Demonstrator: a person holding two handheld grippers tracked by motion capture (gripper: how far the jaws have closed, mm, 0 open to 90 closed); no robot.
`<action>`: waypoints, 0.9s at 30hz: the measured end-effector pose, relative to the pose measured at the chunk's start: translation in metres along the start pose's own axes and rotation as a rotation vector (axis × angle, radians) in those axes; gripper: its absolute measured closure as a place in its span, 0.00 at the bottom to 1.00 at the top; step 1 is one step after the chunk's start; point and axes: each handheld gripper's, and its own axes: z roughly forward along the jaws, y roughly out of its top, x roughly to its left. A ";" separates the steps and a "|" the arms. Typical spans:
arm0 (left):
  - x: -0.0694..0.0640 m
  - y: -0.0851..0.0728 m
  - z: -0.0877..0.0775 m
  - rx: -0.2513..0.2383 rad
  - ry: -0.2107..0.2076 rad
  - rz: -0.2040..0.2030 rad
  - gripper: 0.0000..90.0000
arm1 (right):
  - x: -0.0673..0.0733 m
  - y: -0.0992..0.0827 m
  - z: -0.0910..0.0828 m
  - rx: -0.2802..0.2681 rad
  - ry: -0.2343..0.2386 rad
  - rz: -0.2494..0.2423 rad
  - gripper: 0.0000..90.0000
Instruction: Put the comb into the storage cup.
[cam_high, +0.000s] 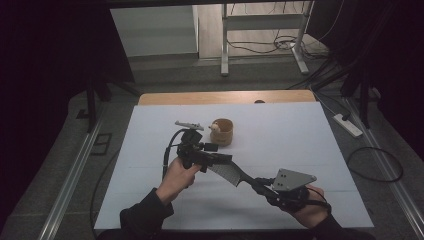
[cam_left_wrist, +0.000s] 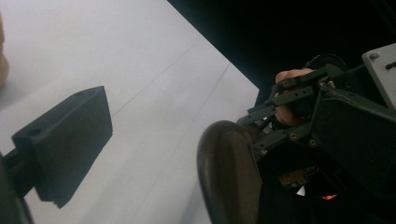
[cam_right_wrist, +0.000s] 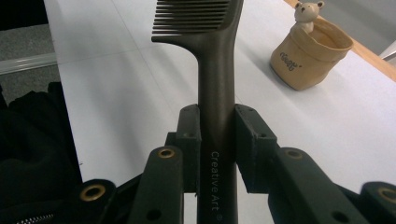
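Note:
A dark comb (cam_high: 227, 172) hangs above the white table between my two grippers. My right gripper (cam_right_wrist: 218, 126) is shut on the comb's handle (cam_right_wrist: 215, 88), and the teeth (cam_right_wrist: 194, 16) point away from it. In the high view the right gripper (cam_high: 257, 182) sits at the lower right under its grey plate. My left gripper (cam_high: 216, 153) is at the comb's toothed end. Its jaws stand wide. One pad (cam_left_wrist: 65, 144) is well apart from the comb's end (cam_left_wrist: 229, 177); the other is hidden. A tan cup (cam_high: 221, 131) with a small bear figure (cam_right_wrist: 308, 11) stands behind.
The white sheet (cam_high: 300, 135) covers the table, with a wooden edge (cam_high: 225, 97) at the far side. A grey marker piece (cam_high: 189, 124) sits atop the left gripper. Beyond lie a desk frame, floor cables and a power strip (cam_high: 348, 125).

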 end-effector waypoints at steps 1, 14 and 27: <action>0.000 0.000 0.000 -0.001 -0.001 -0.001 0.00 | 0.000 0.000 0.000 -0.002 0.001 -0.003 0.80; 0.005 -0.004 -0.008 0.016 -0.050 -0.081 0.47 | 0.002 0.000 0.000 -0.012 -0.022 -0.039 0.80; 0.007 -0.006 -0.009 0.011 -0.118 -0.121 0.87 | 0.002 -0.001 -0.001 -0.022 -0.028 -0.053 0.80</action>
